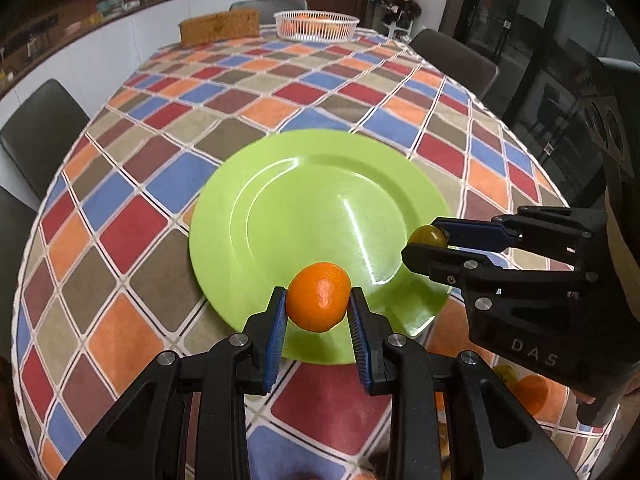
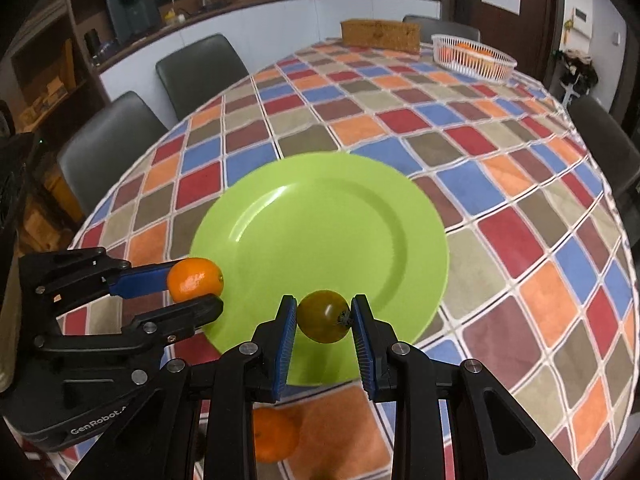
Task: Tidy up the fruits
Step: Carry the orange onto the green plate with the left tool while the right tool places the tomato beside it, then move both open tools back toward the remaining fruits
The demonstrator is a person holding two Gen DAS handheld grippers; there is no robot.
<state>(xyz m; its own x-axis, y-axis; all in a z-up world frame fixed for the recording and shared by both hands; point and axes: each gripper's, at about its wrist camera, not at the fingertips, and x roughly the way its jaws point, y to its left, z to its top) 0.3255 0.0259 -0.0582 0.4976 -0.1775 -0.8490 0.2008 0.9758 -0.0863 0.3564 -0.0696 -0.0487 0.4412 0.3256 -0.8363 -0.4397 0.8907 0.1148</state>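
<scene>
Orange mandarin (image 1: 319, 297) sat clamped in the left gripper (image 1: 319, 312), a green tomato (image 2: 324, 316) in the right gripper (image 2: 324, 322), both above the empty green plate (image 2: 320, 220), apparently for placing.

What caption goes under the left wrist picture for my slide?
Left gripper holds an orange over a green plate's edge while the right gripper brings a greenish tomato.
</scene>
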